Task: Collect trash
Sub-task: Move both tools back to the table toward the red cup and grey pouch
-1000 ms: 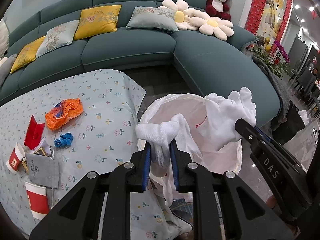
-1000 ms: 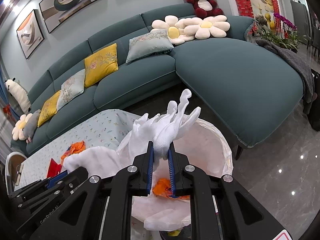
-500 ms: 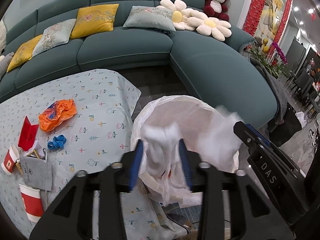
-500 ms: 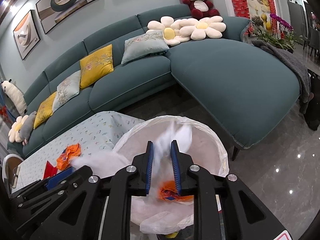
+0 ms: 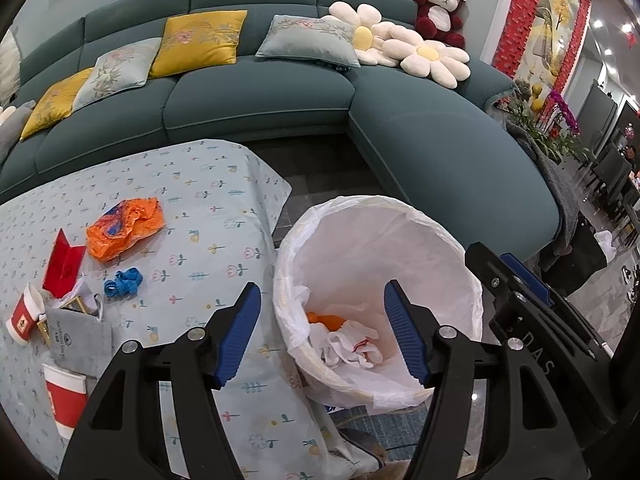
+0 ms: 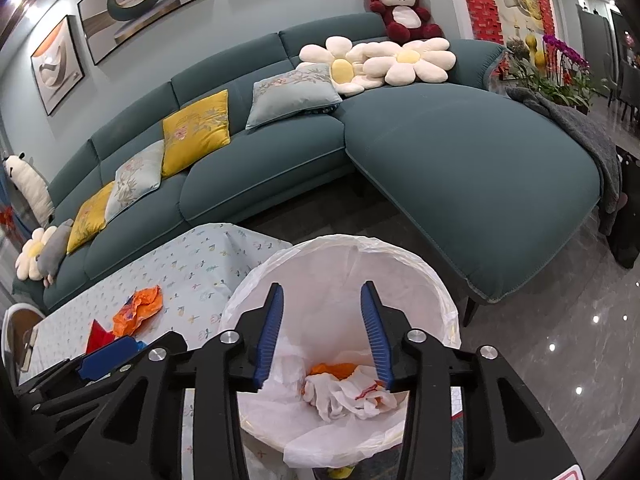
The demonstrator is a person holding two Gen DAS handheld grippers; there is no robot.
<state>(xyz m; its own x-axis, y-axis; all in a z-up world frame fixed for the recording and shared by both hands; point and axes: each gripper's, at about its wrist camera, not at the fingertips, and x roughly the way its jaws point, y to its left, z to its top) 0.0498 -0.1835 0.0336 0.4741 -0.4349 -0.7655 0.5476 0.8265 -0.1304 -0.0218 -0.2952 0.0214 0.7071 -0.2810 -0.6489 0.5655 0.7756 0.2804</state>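
Two hand-held grippers hang over a trash bin (image 5: 400, 216) lined with a white plastic bag, low and centre in both wrist views. The left gripper (image 5: 322, 328) has just been opening its jaws and now stands wide, with nothing between its blue pads. The right gripper (image 6: 322, 330) has likewise just been parting and holds nothing; it also shows at the right edge of the left view. Below them, on the bin's floor, lies a crumpled white bag (image 6: 344, 394) with red print, resting against an orange scrap (image 6: 334, 369).

At left, a table under a flower-print cloth (image 5: 208, 184) carries more litter: an orange wrapper (image 5: 124, 232), a blue scrap (image 5: 122, 282), a red folded card (image 5: 64, 266), a grey pouch (image 5: 78, 334) and two red-and-white paper cups (one (image 5: 66, 400) upright at lower left, the other (image 5: 24, 314) tilted). A teal sofa (image 5: 260, 96) fills the upper frame.
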